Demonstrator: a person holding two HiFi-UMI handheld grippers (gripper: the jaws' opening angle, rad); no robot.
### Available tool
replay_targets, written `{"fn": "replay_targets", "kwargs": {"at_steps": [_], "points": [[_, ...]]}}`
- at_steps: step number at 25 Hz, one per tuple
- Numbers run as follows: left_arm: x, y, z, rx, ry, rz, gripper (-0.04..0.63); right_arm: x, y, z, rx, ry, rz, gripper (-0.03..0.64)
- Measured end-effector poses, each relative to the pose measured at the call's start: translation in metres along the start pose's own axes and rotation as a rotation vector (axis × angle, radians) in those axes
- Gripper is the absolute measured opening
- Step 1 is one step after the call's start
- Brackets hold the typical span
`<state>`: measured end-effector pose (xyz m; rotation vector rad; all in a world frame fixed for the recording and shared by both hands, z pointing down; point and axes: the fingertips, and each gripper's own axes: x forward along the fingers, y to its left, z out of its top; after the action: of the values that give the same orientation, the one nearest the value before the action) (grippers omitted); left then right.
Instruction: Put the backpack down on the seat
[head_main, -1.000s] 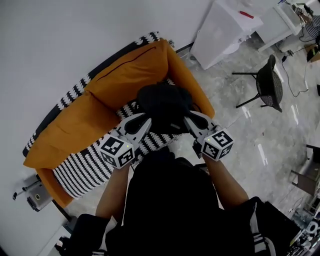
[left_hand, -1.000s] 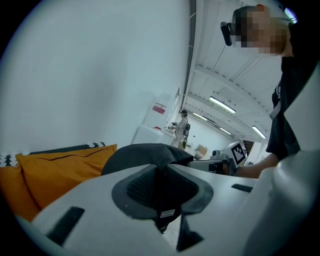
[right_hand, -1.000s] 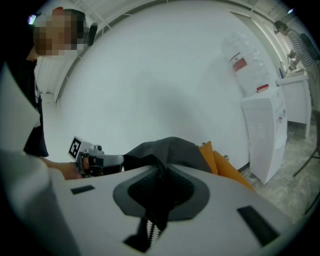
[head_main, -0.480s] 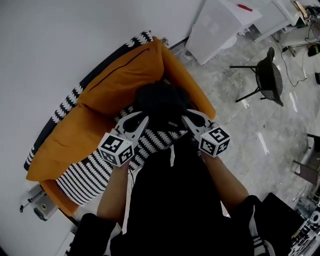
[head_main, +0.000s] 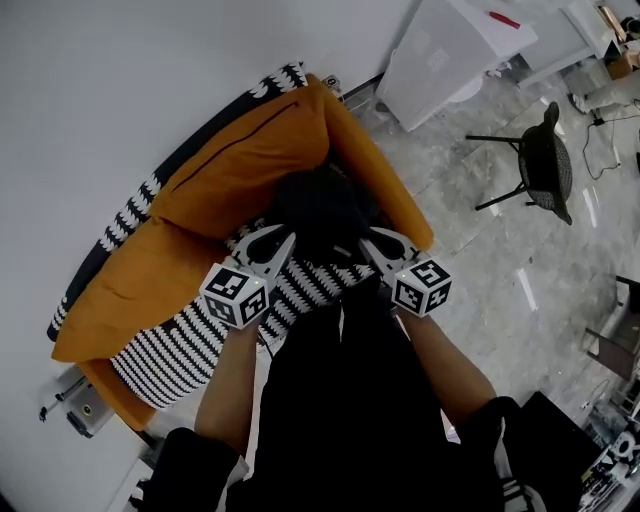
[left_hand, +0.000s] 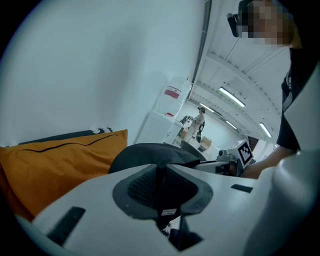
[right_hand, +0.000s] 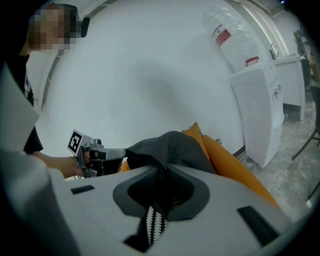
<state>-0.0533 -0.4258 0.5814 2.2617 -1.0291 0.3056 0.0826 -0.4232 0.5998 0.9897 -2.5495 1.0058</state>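
Observation:
The black backpack (head_main: 320, 208) hangs over the right end of an orange sofa, above its black-and-white striped seat (head_main: 180, 345). My left gripper (head_main: 286, 240) is shut on the bag's left side, and in the left gripper view black fabric is pinched between the pads of the left gripper (left_hand: 161, 182). The right gripper (head_main: 363, 241) grips the right side, and in its own view the right gripper (right_hand: 157, 192) holds dark fabric the same way. The bag's rounded top shows as the backpack (left_hand: 150, 152) in one gripper view and the backpack (right_hand: 170, 147) in the other. Its underside is hidden.
Orange back cushions (head_main: 240, 150) stand against the white wall. The orange armrest (head_main: 385, 180) lies just right of the bag. A white cabinet (head_main: 450, 50) and a black chair (head_main: 540, 165) stand on the marble floor to the right. The person's dark torso fills the foreground.
Both grippers and the backpack have drawn slightly closer together and shifted a little toward the sofa. The grips are unchanged.

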Motion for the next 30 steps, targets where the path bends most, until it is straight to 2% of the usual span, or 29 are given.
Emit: {"fn": "replay_targets", "kwargs": {"at_steps": [12,14,15,17,19,22,25,30], "points": [[0.041,0.013,0.026,-0.006,-0.019,0.006,0.074,0.016,-0.042,0.024,-0.009,0.008,-0.006,0.046],[0.045,0.009,0.039,-0.017,-0.078,-0.021,0.074,0.018,-0.049,0.025,-0.009,0.016,-0.014,0.046],[0.045,0.005,0.053,-0.023,-0.139,-0.048,0.025,0.020,-0.052,0.025,-0.009,0.024,-0.014,0.046],[0.046,0.001,0.082,-0.008,-0.230,-0.076,0.021,0.025,-0.055,0.025,-0.010,0.032,-0.002,0.046],[0.050,0.009,0.101,0.030,-0.241,-0.046,0.023,0.030,-0.058,0.029,-0.003,0.023,0.007,0.046],[0.046,0.030,0.117,0.017,-0.267,-0.004,0.023,0.040,-0.072,0.035,0.019,0.004,-0.016,0.046],[0.046,0.041,0.115,0.032,-0.249,0.021,0.023,0.046,-0.091,0.041,0.012,-0.006,-0.042,0.046],[0.051,0.044,0.099,0.002,-0.226,0.042,0.023,0.052,-0.110,0.049,-0.036,0.004,-0.059,0.046]]}}
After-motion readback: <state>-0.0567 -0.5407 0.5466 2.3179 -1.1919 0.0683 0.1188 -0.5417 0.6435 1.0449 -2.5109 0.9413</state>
